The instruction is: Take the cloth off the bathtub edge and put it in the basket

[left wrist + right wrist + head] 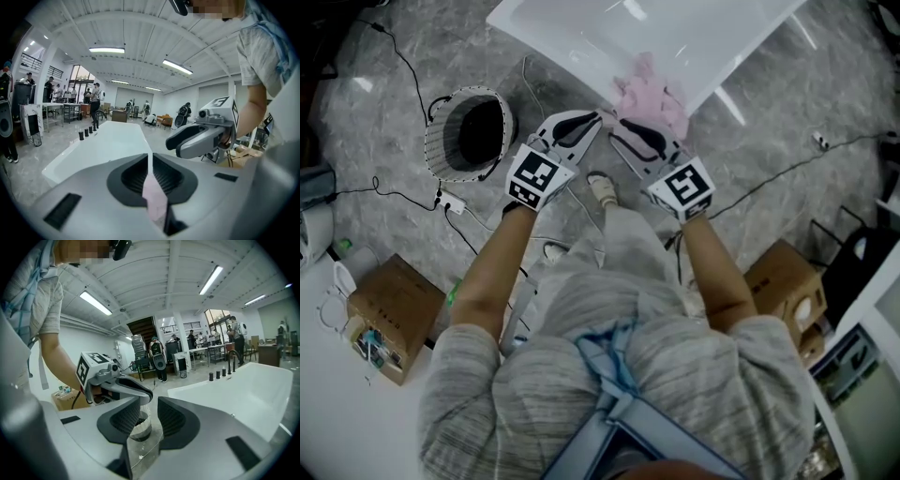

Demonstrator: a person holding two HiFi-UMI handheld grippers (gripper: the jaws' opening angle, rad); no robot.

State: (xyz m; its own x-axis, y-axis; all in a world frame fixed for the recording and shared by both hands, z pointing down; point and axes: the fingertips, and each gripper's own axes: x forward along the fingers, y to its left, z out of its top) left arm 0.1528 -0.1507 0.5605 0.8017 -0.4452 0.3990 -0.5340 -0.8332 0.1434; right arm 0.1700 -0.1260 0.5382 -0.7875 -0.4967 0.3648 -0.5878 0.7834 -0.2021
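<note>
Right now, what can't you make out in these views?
Head view: the inside of the basket is dark, so its contents are unreadable.
Head view: gripper tips cover the near edge of the cloth; whether the right gripper touches it is unclear.
Left gripper view: only a pink strip shows in the shut left gripper; its body hides the rest.
Head view: the top edge cuts off the bathtub.

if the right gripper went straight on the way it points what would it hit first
Most likely the left gripper, whose tip sits right across its line, close ahead. The basket lies beyond it; depth is hard to judge.
</note>
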